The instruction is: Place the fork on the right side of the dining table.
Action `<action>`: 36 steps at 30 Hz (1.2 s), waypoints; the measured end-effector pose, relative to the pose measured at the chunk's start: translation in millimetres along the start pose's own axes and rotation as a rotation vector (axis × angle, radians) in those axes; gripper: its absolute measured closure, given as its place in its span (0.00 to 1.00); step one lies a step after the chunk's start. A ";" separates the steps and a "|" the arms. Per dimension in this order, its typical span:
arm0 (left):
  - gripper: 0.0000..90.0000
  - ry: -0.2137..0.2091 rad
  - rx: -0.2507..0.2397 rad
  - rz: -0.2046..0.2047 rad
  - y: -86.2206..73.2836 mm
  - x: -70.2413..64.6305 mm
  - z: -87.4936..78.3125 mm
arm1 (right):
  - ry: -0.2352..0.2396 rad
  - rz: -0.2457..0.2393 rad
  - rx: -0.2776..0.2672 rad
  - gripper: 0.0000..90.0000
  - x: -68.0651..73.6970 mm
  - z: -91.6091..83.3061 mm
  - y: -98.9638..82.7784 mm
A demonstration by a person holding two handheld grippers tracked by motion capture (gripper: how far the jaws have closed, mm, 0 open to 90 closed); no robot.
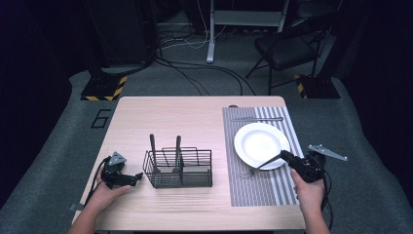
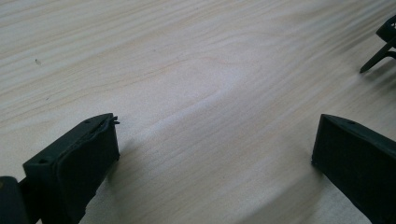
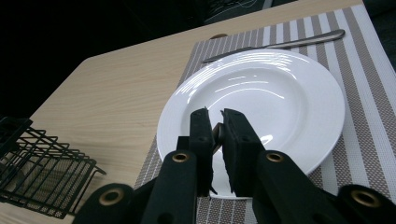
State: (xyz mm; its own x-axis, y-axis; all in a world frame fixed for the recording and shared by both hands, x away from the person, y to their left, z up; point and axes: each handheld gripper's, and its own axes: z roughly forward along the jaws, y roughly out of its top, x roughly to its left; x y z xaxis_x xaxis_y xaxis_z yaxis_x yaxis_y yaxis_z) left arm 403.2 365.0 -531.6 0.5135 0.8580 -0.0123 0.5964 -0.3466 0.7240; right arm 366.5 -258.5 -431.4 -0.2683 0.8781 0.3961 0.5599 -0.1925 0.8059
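Right gripper view hides most of the fork (image 3: pixel 217 135) between the right gripper (image 3: pixel 215 116) clamped on it; left gripper (image 2: pixel 212 140) gapes wide.

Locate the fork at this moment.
In the high view, the fork lies on the striped placemat, by the plate's near rim, its handle in the right tool.

Fork (image 1: pixel 263 165) in my right gripper (image 1: pixel 286 156), over placemat (image 1: pixel 258 187); plate (image 1: pixel 260 144) just ahead on placemat, knife (image 1: pixel 257 119) behind plate. Wire basket (image 1: pixel 179 168) left of it, right of my left gripper (image 1: pixel 138 178).
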 end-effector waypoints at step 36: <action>0.00 0.000 0.000 -0.001 0.0 0.0 0.0 | -0.029 0.277 -0.023 0.87 -54.1 4.8 -42.0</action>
State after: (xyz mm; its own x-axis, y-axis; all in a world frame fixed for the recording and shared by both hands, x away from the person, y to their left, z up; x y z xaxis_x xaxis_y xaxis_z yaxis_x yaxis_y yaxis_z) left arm 403.2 364.9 -531.7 0.5130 0.8583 -0.0127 0.5966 -0.3458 0.7242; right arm 361.3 -295.8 -488.8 -0.0850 0.8030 0.5899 0.5904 -0.4363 0.6790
